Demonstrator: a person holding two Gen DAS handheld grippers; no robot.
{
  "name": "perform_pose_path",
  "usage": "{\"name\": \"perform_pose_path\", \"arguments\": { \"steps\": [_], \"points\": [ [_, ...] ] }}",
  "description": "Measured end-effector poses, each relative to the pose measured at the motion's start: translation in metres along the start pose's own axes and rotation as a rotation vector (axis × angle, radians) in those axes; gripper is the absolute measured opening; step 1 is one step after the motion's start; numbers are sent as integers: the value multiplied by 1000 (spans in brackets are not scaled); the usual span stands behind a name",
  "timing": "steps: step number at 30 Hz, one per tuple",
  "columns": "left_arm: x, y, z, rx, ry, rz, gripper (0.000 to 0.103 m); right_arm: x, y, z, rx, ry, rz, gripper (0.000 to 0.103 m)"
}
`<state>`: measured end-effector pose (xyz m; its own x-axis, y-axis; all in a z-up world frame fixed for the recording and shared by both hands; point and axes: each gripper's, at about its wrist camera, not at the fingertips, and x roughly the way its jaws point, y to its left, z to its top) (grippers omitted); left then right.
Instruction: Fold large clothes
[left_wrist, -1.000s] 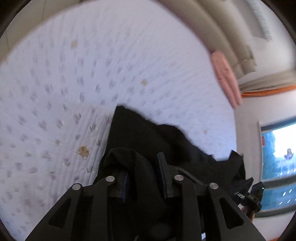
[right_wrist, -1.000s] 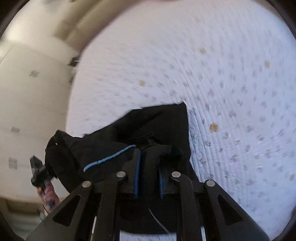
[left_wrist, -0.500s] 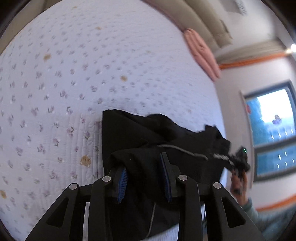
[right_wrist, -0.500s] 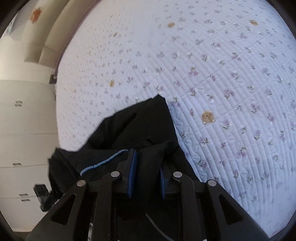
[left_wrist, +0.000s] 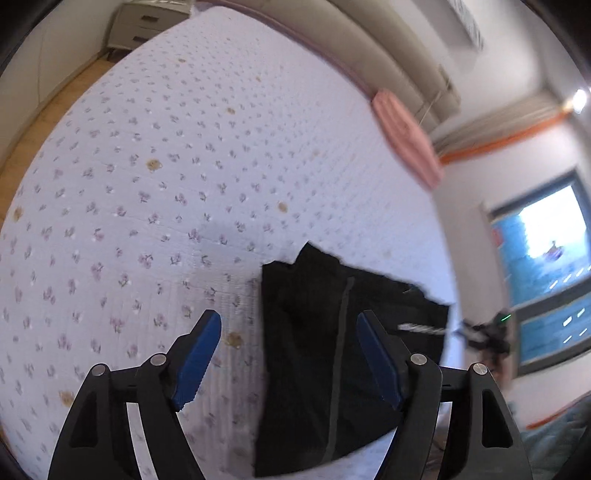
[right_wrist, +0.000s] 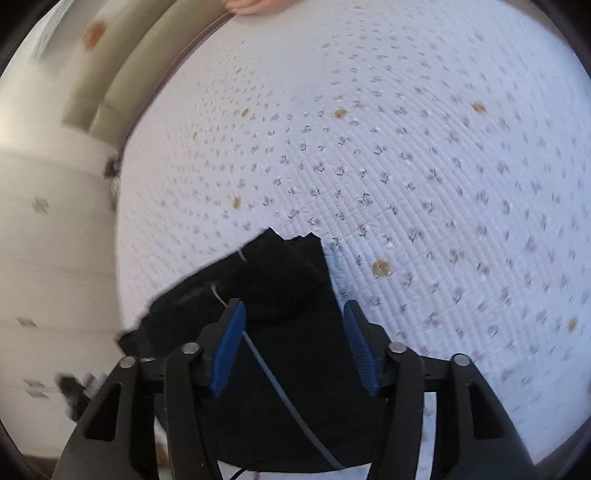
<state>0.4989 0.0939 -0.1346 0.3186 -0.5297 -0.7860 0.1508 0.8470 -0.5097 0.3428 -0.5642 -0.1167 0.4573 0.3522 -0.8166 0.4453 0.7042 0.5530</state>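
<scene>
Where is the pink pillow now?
In the left wrist view the pink pillow lies at the upper right, at the far edge of the floral bedspread, against the beige headboard.

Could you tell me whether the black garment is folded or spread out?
Folded: the black garment lies doubled in layers on the bedspread.

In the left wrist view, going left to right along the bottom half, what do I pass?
Left gripper's left blue pad → floral bedspread → black garment → right blue pad → right gripper, blurred, by the window.
</scene>
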Motion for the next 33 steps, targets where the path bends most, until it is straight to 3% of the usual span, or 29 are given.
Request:
{"name": "perform_pose_path", "arguments": {
  "steps": [3, 8, 10, 13, 15, 16, 17, 18, 19, 22, 25, 28, 30, 33],
  "points": [
    [47, -22, 3, 123, 52, 82, 77, 18, 20, -2, -154, -19, -78, 61],
    [104, -26, 14, 194, 140, 91, 77, 56, 39, 7, -362, -56, -173, 61],
    [114, -23, 18, 187, 166, 68, 77, 66, 38, 13, -401, -66, -177, 62],
    [127, -15, 27, 153, 210, -84, 77, 84, 33, 20, -418, -33, -131, 64],
    [134, -17, 33, 139, 217, -118, 77, 96, 31, 22, -410, -10, -106, 64],
    [138, -18, 35, 140, 222, -124, 77, 101, 30, 22, -398, -5, -91, 58],
    [141, -22, 37, 158, 215, -106, 76, 106, 30, 22, -387, 9, -67, 29],
    [141, -28, 37, 176, 193, -84, 56, 109, 32, 21, -381, 20, -47, 29],
    [139, -32, 38, 183, 179, -71, 26, 108, 37, 18, -389, 4, -66, 26],
    [123, -44, 38, 191, 113, -21, 16, 93, 52, 9, -446, -65, -171, 20],
    [89, -57, 41, 211, 8, 19, 16, 62, 75, 14, -484, -171, -288, 18],
    [65, -51, 53, 157, -68, -10, 16, 52, 98, 27, -530, -234, -301, 18],
    [82, -43, 57, 144, -55, 64, 16, 66, 108, 36, -535, -246, -330, 18],
    [137, -28, 56, 144, 45, 202, 16, 115, 104, 44, -532, -194, -421, 18]
  ]
}}
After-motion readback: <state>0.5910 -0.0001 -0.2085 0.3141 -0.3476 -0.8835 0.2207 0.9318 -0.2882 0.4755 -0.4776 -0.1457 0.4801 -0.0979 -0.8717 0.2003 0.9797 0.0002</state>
